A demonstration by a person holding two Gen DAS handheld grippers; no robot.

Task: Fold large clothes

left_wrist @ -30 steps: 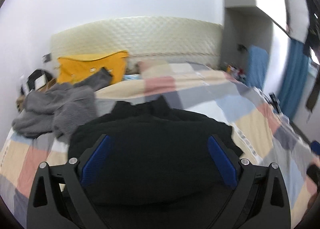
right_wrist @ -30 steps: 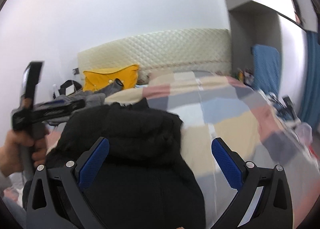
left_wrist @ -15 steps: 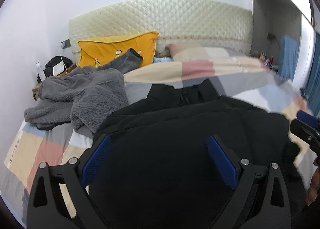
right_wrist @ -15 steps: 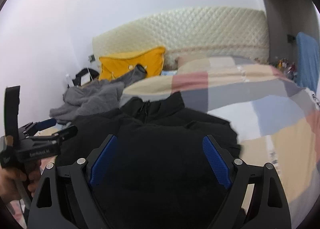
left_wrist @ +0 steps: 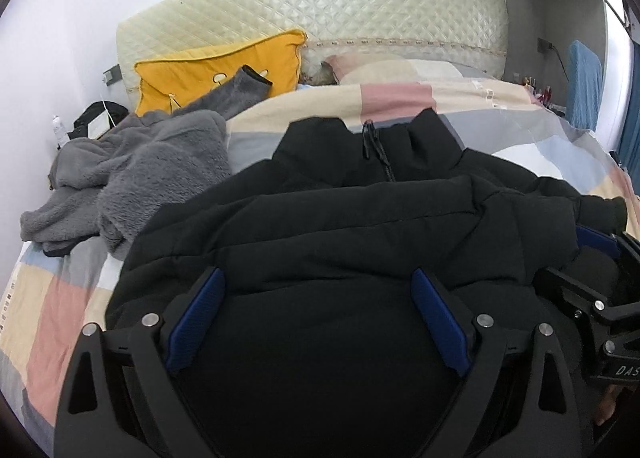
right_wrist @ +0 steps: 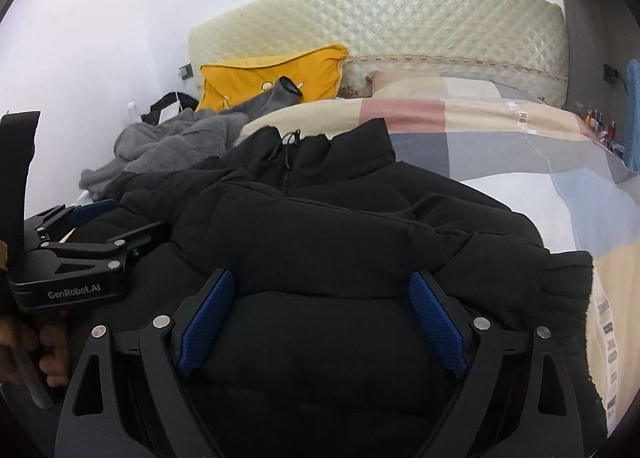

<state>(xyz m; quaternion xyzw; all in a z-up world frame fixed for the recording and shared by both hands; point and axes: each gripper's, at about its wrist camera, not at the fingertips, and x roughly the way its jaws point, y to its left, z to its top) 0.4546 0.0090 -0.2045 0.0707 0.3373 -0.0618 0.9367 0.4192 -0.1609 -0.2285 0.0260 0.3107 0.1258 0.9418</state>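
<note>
A black puffer jacket (left_wrist: 360, 226) lies on the bed, collar and zipper toward the headboard; it also fills the right wrist view (right_wrist: 340, 234). My left gripper (left_wrist: 316, 318) is open, its blue pads wide apart over the jacket's near part. My right gripper (right_wrist: 320, 318) is open too, over the jacket's near right part. The right gripper shows at the right edge of the left wrist view (left_wrist: 600, 282). The left gripper shows at the left of the right wrist view (right_wrist: 80, 250). Neither holds any cloth.
A grey fleece garment (left_wrist: 132, 174) lies heaped to the jacket's left. A yellow pillow (left_wrist: 216, 70) leans on the quilted headboard (left_wrist: 340, 10). The bed has a checked pastel cover (right_wrist: 520, 162). A bag (left_wrist: 98, 118) sits by the left wall.
Both grippers have moved forward and lower over the jacket, and the right gripper swung left over it. The jacket now fills more of both views. Both jaws have stayed open.
</note>
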